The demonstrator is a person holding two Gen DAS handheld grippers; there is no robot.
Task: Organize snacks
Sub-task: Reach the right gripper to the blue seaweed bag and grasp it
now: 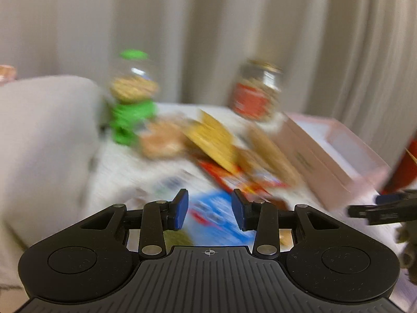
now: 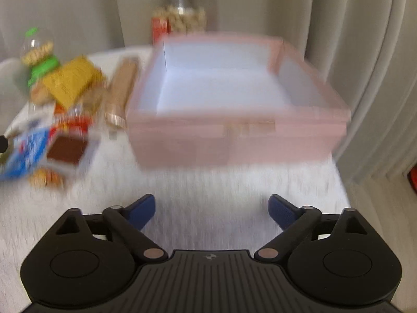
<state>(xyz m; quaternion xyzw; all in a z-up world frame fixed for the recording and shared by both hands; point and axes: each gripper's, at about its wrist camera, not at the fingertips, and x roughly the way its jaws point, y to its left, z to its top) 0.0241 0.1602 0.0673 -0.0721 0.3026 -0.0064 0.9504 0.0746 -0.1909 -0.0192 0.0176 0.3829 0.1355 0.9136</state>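
Both views are blurred by motion. A pile of snack packets lies on a white cloth: a blue packet (image 1: 221,219) (image 2: 28,151), a yellow packet (image 1: 211,135) (image 2: 70,83), a red packet (image 1: 234,177) and a brown-faced packet (image 2: 69,148). An open pink box (image 2: 234,130) (image 1: 331,154) with a white, empty inside stands to the right of the pile. My left gripper (image 1: 209,208) is open and empty, just above the blue packet. My right gripper (image 2: 211,208) is open wide and empty, in front of the pink box. Its dark tip also shows in the left wrist view (image 1: 385,206).
A green dispenser with a clear globe (image 1: 133,99) (image 2: 39,57) stands behind the pile at left. A glass jar with a red label (image 1: 256,91) (image 2: 179,13) stands behind the box. A tube of biscuits (image 2: 122,88) lies beside the box. Curtains hang behind; a pale cushion (image 1: 44,135) at left.
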